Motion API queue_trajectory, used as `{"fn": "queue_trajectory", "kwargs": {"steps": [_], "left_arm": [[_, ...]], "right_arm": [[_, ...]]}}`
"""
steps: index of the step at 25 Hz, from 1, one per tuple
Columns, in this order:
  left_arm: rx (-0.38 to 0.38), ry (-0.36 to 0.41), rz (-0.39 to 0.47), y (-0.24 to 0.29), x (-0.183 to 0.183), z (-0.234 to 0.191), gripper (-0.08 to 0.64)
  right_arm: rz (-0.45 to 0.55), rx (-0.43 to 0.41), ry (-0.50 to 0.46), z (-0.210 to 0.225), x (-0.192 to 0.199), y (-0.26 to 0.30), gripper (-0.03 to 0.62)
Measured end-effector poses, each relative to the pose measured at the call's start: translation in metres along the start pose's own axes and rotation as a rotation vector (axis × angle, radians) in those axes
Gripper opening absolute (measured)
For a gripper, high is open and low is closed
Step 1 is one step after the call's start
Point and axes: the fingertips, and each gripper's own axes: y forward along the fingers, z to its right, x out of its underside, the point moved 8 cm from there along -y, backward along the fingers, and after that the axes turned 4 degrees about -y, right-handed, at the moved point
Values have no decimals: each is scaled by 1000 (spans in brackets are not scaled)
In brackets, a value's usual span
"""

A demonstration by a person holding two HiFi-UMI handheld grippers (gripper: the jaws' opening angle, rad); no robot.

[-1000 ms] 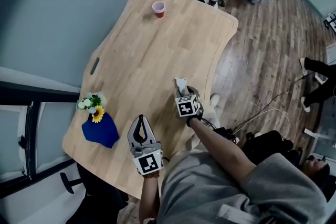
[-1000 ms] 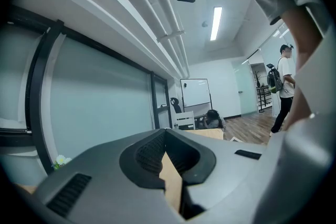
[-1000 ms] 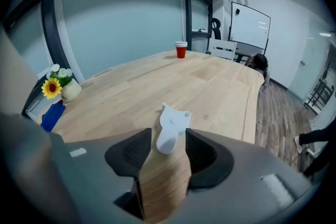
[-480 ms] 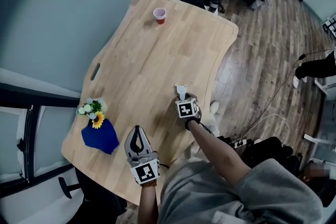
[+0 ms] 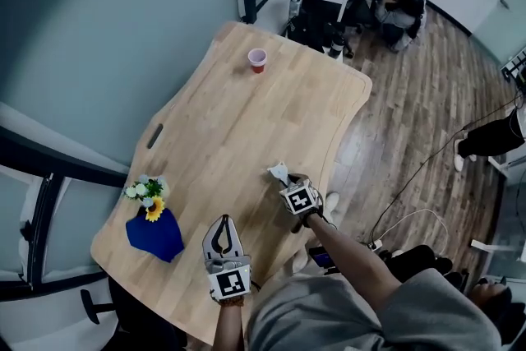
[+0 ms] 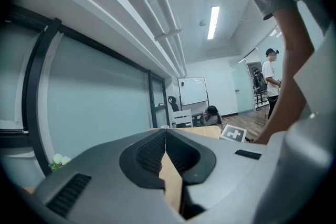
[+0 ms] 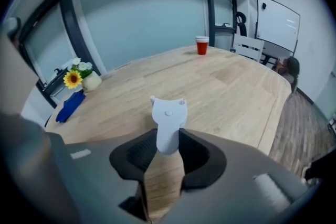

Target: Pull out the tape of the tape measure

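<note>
Now right gripper just closed onto tape measure.

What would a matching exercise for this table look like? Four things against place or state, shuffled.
Things:
1. cup
2. blue cloth
3. tape measure
4. left hand-held gripper

Place or state:
A. between the jaws of the right hand-held gripper
B. red, alone at the far end of the table
C. jaws together, nothing in them
D. beside the flowers, near the table's left edge

Pairs: 1-B, 2-D, 3-A, 4-C.

Note: the right hand-held gripper's jaws have just been closing, and their pads now sit against the tape measure.
</note>
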Motion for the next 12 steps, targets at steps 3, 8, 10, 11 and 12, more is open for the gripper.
{"fn": "queue_trajectory", "kwargs": {"steps": [3, 8, 10, 11, 12], "left_arm": [[72, 8, 14, 15, 5, 7, 9], [188, 40, 16, 36, 15, 17, 57], [224, 47, 20, 44, 17, 20, 83], [244, 67, 29, 48, 18, 22, 87], [264, 95, 36, 52, 20, 24, 89]], "right_arm": [[71, -100, -114, -4, -25, -29, 137], [185, -190, -303, -21, -56, -102, 137], [198, -211, -363, -26, -63, -129, 137], [198, -227, -387, -28, -65, -140, 137], [196, -243, -407, -31, -66, -151, 137]]}}
